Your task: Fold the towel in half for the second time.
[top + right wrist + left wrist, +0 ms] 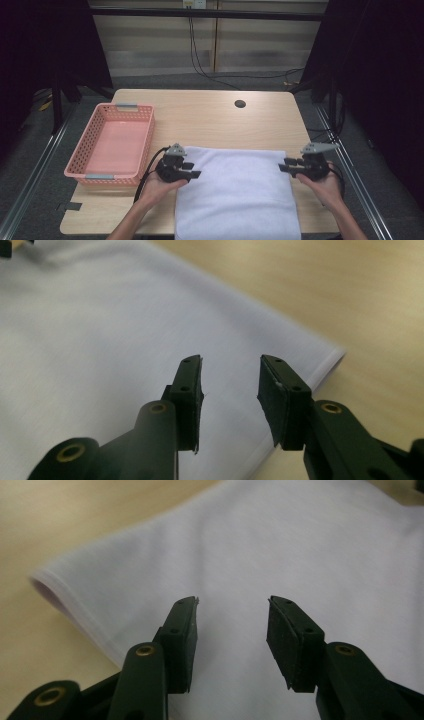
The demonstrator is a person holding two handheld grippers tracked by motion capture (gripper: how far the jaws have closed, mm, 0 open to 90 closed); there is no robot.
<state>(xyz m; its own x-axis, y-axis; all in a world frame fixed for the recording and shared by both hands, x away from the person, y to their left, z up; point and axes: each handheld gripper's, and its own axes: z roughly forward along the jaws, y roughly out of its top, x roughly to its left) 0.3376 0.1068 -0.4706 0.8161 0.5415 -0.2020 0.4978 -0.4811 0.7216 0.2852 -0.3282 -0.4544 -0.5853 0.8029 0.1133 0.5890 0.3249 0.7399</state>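
Note:
A folded white cloth (235, 192) lies flat on the wooden table (210, 117), running off its near edge. My left gripper (192, 170) hovers at the cloth's far left corner, jaws open and empty, pointing right. In the left gripper view the left gripper (231, 625) is above the white cloth (280, 550) near its folded edge. My right gripper (284, 165) sits at the far right corner, pointing left, also open. The right gripper view has the right gripper (229, 385) over the white cloth (90, 340) beside its hemmed corner.
A pink plastic basket (90, 145), with nothing in it, stands on the left side of the table. A round cable hole (240, 104) lies near the far edge. Bare wood stretches beyond the cloth. Metal rails run along both sides of the table.

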